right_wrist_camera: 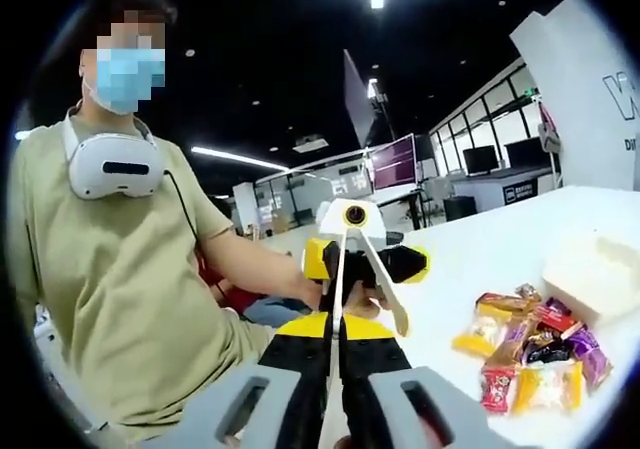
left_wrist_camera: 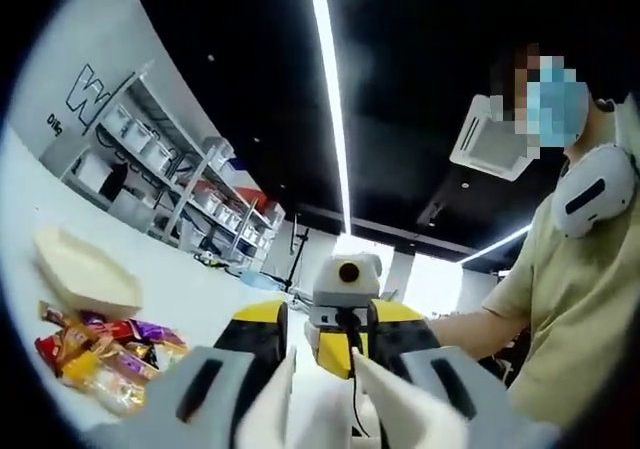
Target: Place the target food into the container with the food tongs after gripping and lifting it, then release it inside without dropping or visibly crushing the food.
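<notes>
In the left gripper view, the left tool [left_wrist_camera: 322, 394] rises from the bottom edge with its two grey jaws close together, their pale tips angled toward each other with only a narrow gap; nothing is visibly held between them. Just beyond it sits the right tool [left_wrist_camera: 345, 314], yellow and black, facing back.

In the right gripper view, the right tool [right_wrist_camera: 335, 409] has its dark jaws nearly closed on the handle end of the white food tongs [right_wrist_camera: 365, 259], whose two arms spread apart toward their far tips; the tips hold nothing and hang above the surface [right_wrist_camera: 480, 259]. The left tool [right_wrist_camera: 365, 264] shows behind the tongs, held by the person [right_wrist_camera: 110, 269] in a beige shirt.

The wrapped snacks [left_wrist_camera: 100, 354] lie in a loose heap on the white surface, untouched, apart from both tools. Just beside the heap stands the pale container [left_wrist_camera: 85, 274], seen also in the right gripper view past the snack pile.
</notes>
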